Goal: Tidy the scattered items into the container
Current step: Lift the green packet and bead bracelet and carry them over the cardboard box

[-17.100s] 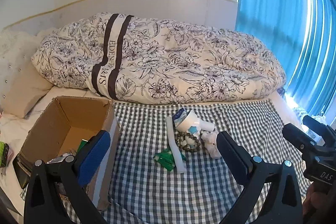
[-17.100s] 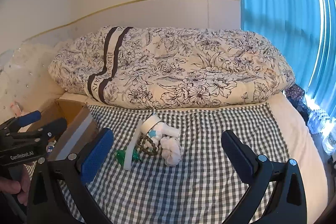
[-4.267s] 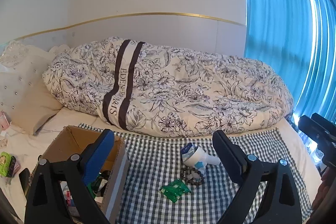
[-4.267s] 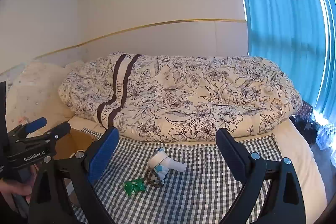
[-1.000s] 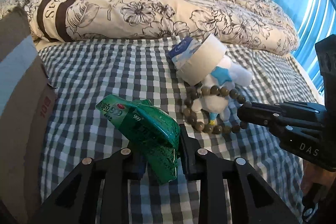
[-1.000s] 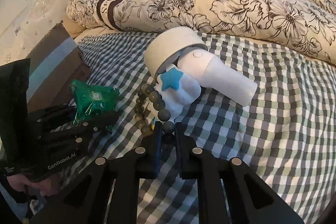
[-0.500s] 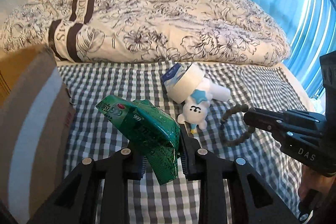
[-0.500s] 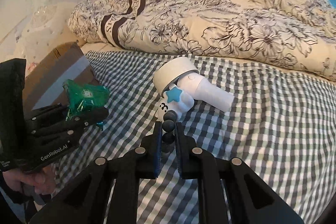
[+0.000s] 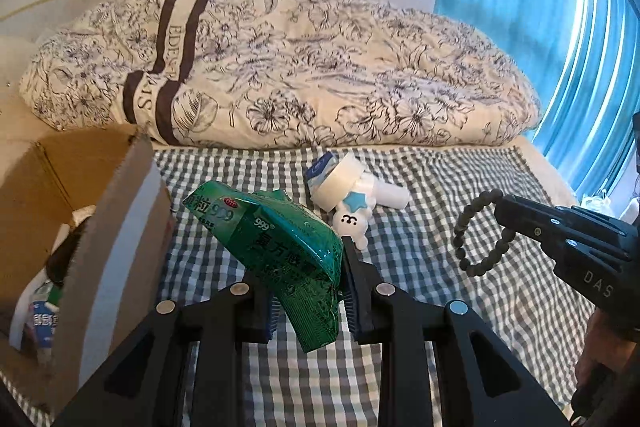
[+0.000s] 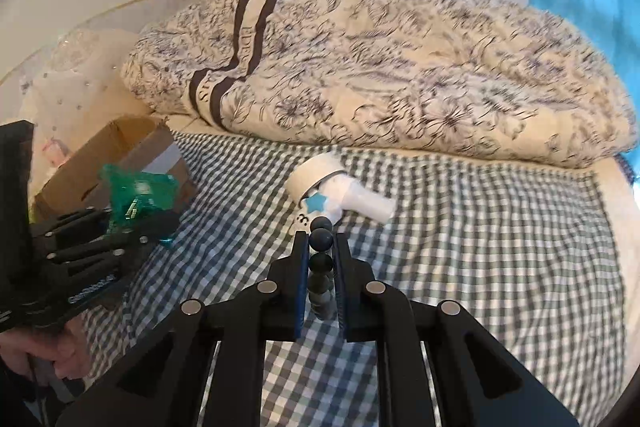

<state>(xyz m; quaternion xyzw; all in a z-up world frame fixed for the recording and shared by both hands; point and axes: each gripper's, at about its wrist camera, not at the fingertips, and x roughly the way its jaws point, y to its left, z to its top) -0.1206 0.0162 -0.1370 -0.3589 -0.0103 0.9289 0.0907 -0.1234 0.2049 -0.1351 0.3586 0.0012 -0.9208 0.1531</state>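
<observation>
Held a green packet (image 9: 280,247) in the left fingers (image 9: 262,303) and beads (image 10: 320,247) in the right fingers (image 10: 342,291), box (image 9: 120,211) nearest the left hand.

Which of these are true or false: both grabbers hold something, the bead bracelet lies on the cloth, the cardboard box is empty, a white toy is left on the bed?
1. Both grippers hold something. True: the left gripper clamps a green medicine packet; the right gripper clamps a bead bracelet.
2. The bracelet lies on the checked cloth. False: it hangs in the air from the right gripper.
3. The cardboard box is empty. False: items lie inside.
4. A white toy with a blue star remains on the cloth. True.
</observation>
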